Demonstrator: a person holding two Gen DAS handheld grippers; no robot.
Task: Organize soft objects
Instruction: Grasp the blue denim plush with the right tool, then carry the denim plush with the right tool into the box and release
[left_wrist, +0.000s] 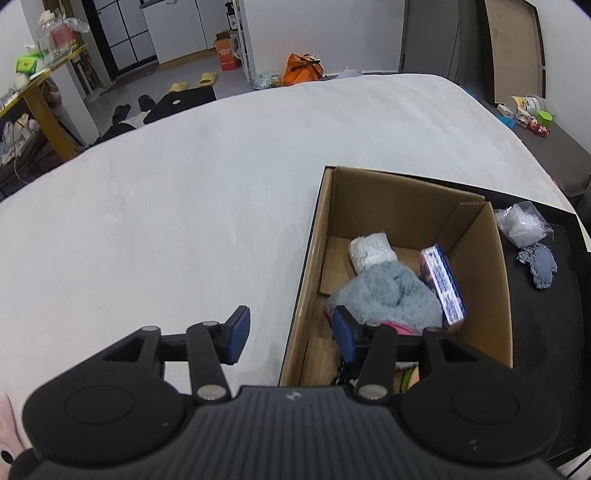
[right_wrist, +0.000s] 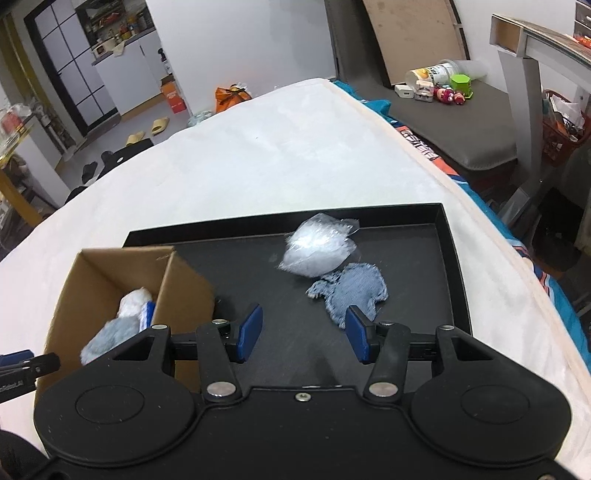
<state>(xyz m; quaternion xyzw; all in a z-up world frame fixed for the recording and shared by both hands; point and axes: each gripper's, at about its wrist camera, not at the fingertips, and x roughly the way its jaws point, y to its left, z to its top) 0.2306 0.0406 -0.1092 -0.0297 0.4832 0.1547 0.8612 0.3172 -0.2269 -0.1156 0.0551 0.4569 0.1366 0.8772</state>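
A cardboard box (left_wrist: 406, 181) stands on a black tray (left_wrist: 535, 332). It holds a fluffy grey-blue soft item (left_wrist: 388, 295), a white bundle (left_wrist: 371, 251), a purple-and-white tissue pack (left_wrist: 443, 288) and a bit of pink cloth (left_wrist: 399, 326). My left gripper (left_wrist: 290, 328) is open and straddles the box's left wall, its right finger beside the fluffy item with nothing pinched. My right gripper (right_wrist: 303, 332) hangs open over the tray (right_wrist: 454, 258), just short of a frayed denim scrap (right_wrist: 351, 291). A clear plastic bag (right_wrist: 317, 247) lies behind the scrap. The box (right_wrist: 110, 266) is to the left.
The tray rests on a white bed cover (left_wrist: 184, 203) that stretches far to the left and back. A grey bench (right_wrist: 461, 122) with small toys runs along the bed's right side. An orange bag (left_wrist: 303, 68) and slippers (left_wrist: 192, 83) lie on the floor beyond.
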